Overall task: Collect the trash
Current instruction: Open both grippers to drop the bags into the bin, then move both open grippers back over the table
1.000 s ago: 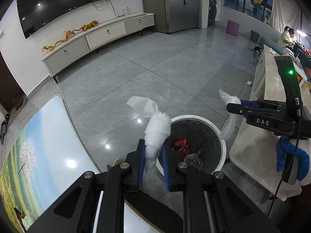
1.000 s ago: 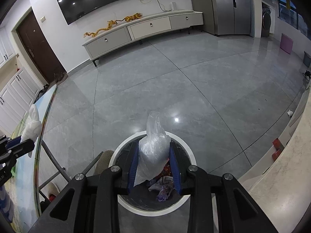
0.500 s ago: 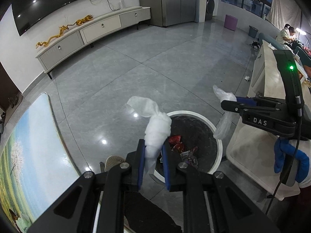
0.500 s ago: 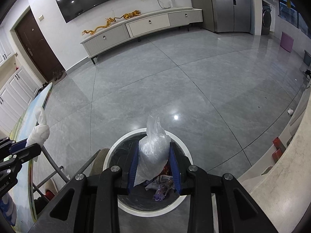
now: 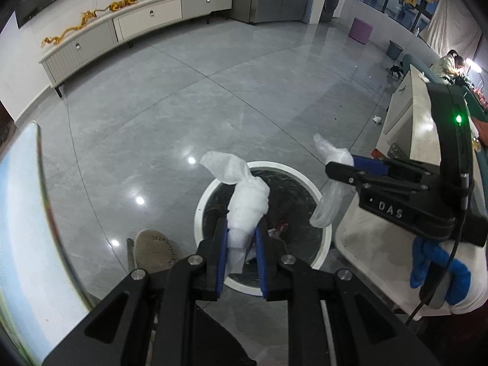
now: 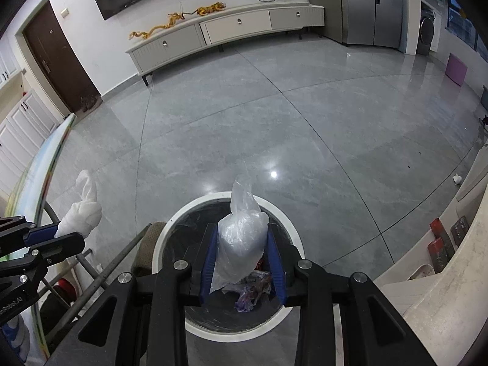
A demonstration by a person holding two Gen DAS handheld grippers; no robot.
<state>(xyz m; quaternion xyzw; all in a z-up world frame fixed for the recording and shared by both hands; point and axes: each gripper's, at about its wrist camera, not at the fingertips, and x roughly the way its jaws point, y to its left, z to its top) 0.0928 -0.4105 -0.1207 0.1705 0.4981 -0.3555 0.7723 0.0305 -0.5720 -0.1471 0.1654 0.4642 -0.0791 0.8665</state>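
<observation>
A round white-rimmed bin [image 5: 201,207] [image 6: 289,225] with a dark liner stands on the grey floor, with coloured wrappers [image 6: 253,286] inside. My left gripper [image 5: 241,235] is shut on a crumpled white tissue [image 5: 247,201] and hangs over the bin's near left side. My right gripper [image 6: 242,250] is shut on a clear plastic bag [image 6: 241,235] directly above the bin's opening. In the left wrist view the right gripper [image 5: 347,167] appears from the side with the plastic bag [image 5: 329,195] dangling. In the right wrist view the left gripper [image 6: 55,235] and tissue [image 6: 82,210] appear at left.
A glass table with a printed top [image 5: 27,228] lies at left, a pale marble counter [image 6: 451,299] at right. A woven slipper [image 5: 155,250] rests beside the bin. A long TV cabinet [image 6: 225,30] lines the far wall. A person [image 5: 451,64] sits far right.
Both grippers have sunk toward the bin with their loads still held. The left one has tipped further down and moved over the bin's rim.
</observation>
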